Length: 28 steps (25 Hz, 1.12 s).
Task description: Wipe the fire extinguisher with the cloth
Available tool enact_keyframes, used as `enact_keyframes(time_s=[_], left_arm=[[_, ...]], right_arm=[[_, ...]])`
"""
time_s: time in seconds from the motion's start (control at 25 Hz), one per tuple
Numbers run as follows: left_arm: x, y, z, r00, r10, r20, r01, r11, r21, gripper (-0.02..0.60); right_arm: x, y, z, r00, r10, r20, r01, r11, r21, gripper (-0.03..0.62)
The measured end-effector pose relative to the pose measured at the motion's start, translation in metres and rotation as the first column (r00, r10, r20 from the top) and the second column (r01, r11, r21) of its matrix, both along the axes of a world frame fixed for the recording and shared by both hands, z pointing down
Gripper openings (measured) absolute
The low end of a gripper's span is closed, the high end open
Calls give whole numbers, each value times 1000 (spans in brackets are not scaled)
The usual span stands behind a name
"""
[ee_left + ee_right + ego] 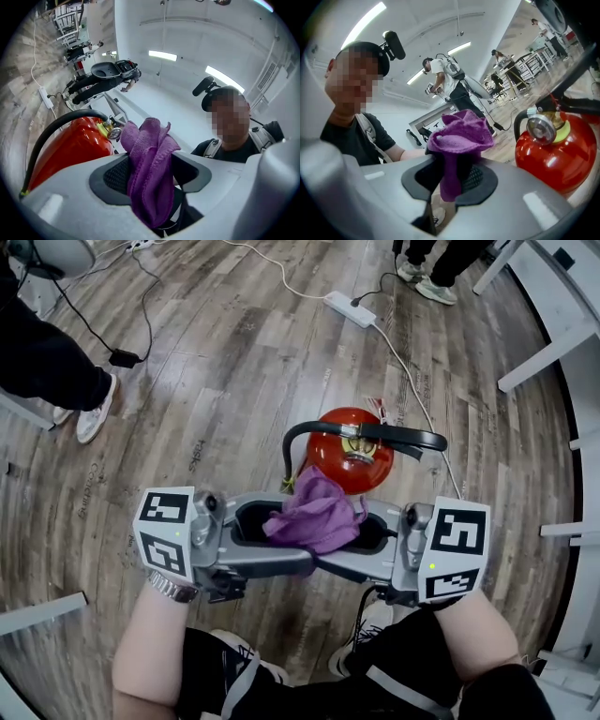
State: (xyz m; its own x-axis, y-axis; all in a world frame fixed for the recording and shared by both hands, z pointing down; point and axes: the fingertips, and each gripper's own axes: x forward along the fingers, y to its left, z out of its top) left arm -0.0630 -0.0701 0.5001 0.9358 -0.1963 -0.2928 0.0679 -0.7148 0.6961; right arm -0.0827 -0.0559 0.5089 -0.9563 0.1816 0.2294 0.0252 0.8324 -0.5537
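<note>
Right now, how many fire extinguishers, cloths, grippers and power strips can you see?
fire extinguisher: 1
purple cloth: 1
grippers: 2, the left gripper and the right gripper
power strip: 1
Total: 5

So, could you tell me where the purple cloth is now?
In the head view the purple cloth sits at centre, pinched in the right gripper and between the open jaws of the left gripper, below the red fire extinguisher.
</note>
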Motion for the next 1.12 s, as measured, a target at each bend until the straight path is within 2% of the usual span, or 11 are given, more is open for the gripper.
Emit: enact_keyframes(time_s=[0.2, 0.4, 0.44, 0.48, 0.52, 0.6, 0.72, 0.8, 0.88, 0.96, 1.12], left_arm=[[-1, -2, 3, 1000, -7, 15, 7, 1000, 1, 239], [-14, -14, 1, 996, -84, -25, 83, 996, -30, 199], [-19, -19, 0, 993, -111, -42, 109, 993, -46, 177], [-26, -24, -1, 988, -142, -58, 138, 989, -60, 98], [-32, -27, -2, 983, -168, -68, 164, 984, -65, 93], [-39, -32, -5, 977, -201, -63, 199, 979, -46, 90], [-52, -40, -8, 963, -258, -75, 255, 966, -52, 89], [-67, -49, -10, 948, -306, -87, 302, 951, -60, 89], [-77, -58, -8, 940, -341, -26, 340, 940, -26, 89], [-82, -69, -5, 933, -347, 97, 344, 938, 47, 89], [-85, -111, -13, 925, -281, 257, 251, 957, 145, 89]], right_arm=[[0, -3, 5, 1000, -5, -16, 5, 1000, -17, 77], [-1, -15, 5, 998, 62, -7, -63, 996, -62, 78], [-1, -17, 4, 997, 72, 2, -72, 995, -68, 78], [0, -19, 3, 997, 81, 8, -80, 994, -73, 97], [0, -21, 2, 996, 92, 11, -91, 993, -75, 139], [2, -25, 2, 994, 114, 2, -113, 992, -63, 110], [6, -28, 3, 992, 124, -17, -124, 992, -8, 107], [9, -28, -2, 992, 124, 5, -124, 992, 33, 29], [14, -25, -11, 993, 101, 56, -104, 993, 58, 4], [19, -18, -21, 992, 57, 108, -66, 995, 79, 4], [28, -4, -38, 984, 6, 180, -17, 998, 58, 3]])
